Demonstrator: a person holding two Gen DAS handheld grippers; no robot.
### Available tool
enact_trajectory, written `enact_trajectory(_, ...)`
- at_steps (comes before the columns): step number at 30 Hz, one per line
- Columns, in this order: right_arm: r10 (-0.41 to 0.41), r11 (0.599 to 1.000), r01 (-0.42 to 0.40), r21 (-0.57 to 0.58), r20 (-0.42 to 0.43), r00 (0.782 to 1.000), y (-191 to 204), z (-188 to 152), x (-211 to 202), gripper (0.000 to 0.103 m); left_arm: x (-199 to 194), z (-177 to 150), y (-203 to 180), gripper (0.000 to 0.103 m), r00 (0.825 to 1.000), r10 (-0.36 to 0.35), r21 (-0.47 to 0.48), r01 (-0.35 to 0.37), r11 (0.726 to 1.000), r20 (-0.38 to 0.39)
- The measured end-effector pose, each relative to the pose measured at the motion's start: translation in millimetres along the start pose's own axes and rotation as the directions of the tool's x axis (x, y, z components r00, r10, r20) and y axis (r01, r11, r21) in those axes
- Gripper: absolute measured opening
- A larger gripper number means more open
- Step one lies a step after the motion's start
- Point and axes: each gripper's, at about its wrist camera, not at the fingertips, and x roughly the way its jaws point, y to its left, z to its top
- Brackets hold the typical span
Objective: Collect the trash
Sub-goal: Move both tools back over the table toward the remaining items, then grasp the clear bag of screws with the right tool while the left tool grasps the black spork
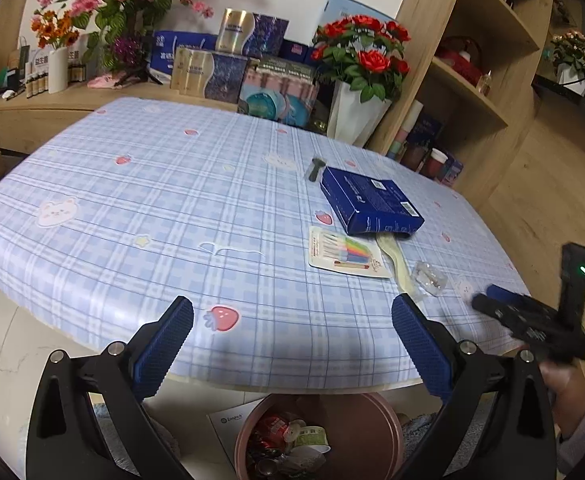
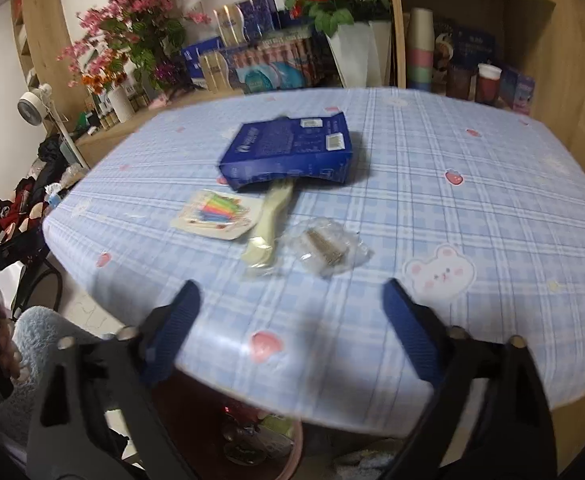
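From the left wrist, the left gripper [image 1: 292, 320] tilts down over the near edge of the tabletop [image 1: 132, 200], jaws spread wide and empty; the right gripper [image 1: 492, 296] hangs at the right edge, a hand [image 1: 564, 396] behind it. A bin [image 1: 372, 412] of trash sits below the near edge. From the right wrist, blurred, the right gripper [image 2: 292, 300] stands released, empty, aimed at a clear wrapper [image 2: 328, 246] near the near edge, beside a pale spoon [image 2: 268, 220], a candle card [image 2: 216, 214] and a blue box [image 2: 288, 152].
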Motion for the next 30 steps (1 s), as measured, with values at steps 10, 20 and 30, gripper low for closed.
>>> enact_trajectory(10,-0.019,0.988,0.002,-0.157,-0.112,0.993,-12.0,22.8,66.9,0.073,40.7,18.5,-6.7,0.097,0.998,-0.026,0.016,0.027,1.0,-0.054)
enact_trajectory(20,0.015,0.983,-0.043,-0.176,-0.156,0.988,-16.0,34.8,83.1,0.045,85.6,85.0,-6.3,0.093,0.991,-0.094,-0.003,0.094,0.996,-0.097)
enact_trajectory(30,0.016,0.999,-0.018,-0.033,-0.043,0.999,-54.3,73.5,72.4,0.033,200.0,175.1,-33.3,0.075,0.973,-0.105,0.15,0.137,0.979,-0.207)
